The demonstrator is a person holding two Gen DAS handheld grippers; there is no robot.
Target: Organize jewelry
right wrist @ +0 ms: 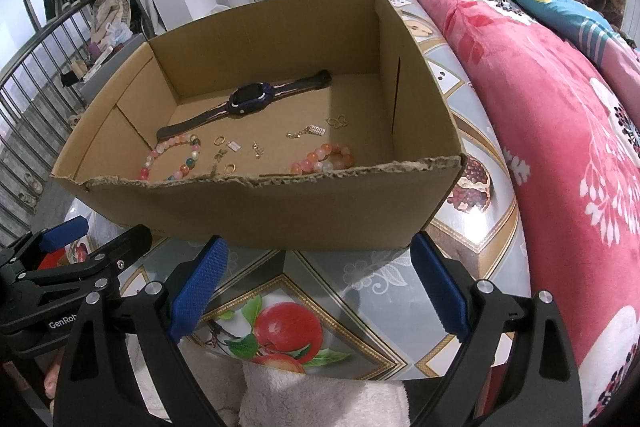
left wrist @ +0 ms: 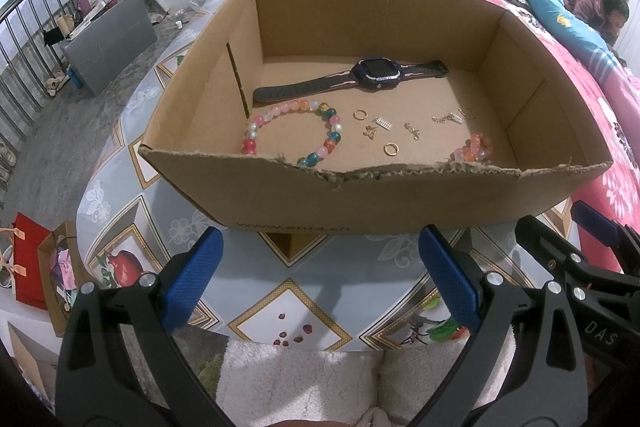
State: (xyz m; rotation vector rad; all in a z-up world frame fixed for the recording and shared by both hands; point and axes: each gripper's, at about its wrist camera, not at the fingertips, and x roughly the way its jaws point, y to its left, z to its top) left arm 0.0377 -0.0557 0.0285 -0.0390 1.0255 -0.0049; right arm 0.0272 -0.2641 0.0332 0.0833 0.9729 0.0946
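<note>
both the left gripper (left wrist: 320, 283) and right gripper (right wrist: 320, 287) hang spread wide and empty short of the cardboard box (left wrist: 400, 199), where the watch (left wrist: 378, 73), bead bracelets (left wrist: 292, 135) and tiny gold rings (left wrist: 391, 149) lie, so broad pads risk fumbling such small flat pieces or snagging the torn front wall.

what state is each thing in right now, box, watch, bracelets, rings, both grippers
box: open-topped, near rim torn
watch: flat in box, strap stretched out
multicolor bracelet: lying in an open loop
pink bracelet: bunched by the near wall
rings: loose on the box floor
left gripper: open, empty
right gripper: open, empty
</note>
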